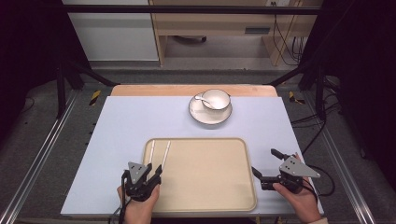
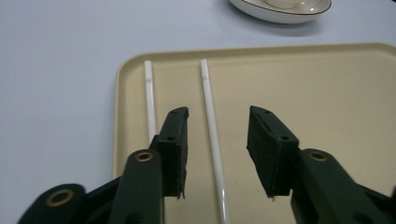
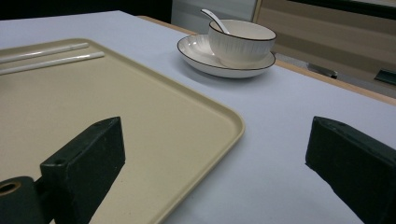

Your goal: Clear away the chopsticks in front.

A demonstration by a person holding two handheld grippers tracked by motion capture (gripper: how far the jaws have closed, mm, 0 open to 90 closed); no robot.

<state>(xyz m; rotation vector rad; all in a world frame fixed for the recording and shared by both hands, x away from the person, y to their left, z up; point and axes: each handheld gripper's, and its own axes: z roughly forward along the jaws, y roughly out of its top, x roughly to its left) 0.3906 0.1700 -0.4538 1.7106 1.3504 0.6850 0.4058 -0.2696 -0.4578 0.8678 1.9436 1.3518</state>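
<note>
Two slim white chopsticks (image 1: 159,152) are laid side by side, slightly apart, along the left part of a shallow beige rectangular plastic tray (image 1: 210,196) that rests on the pale lavender table cover (image 1: 126,121). In the left gripper view the chopsticks (image 2: 210,121) are seen running away from the camera, one passing between the black jaws and the other lying just outside the left jaw, near the tray's (image 2: 327,93) raised rim. The left gripper (image 1: 157,171) is held over the near ends of the chopsticks with its jaws parted; neither pad is pressed on a stick, so nothing is pinched. The right gripper (image 1: 264,163) is held at the tray's right edge, its jaws spread wide with nothing between them; in the right gripper view one jaw is seen above the tray (image 3: 140,121) and the other above the table cover (image 3: 280,140). Well beyond the tray, a white ribbed ceramic bowl (image 1: 216,99) with a dark rim is set on a matching round saucer (image 1: 210,116), and a white spoon (image 1: 201,99) is leaned inside the bowl.
</note>
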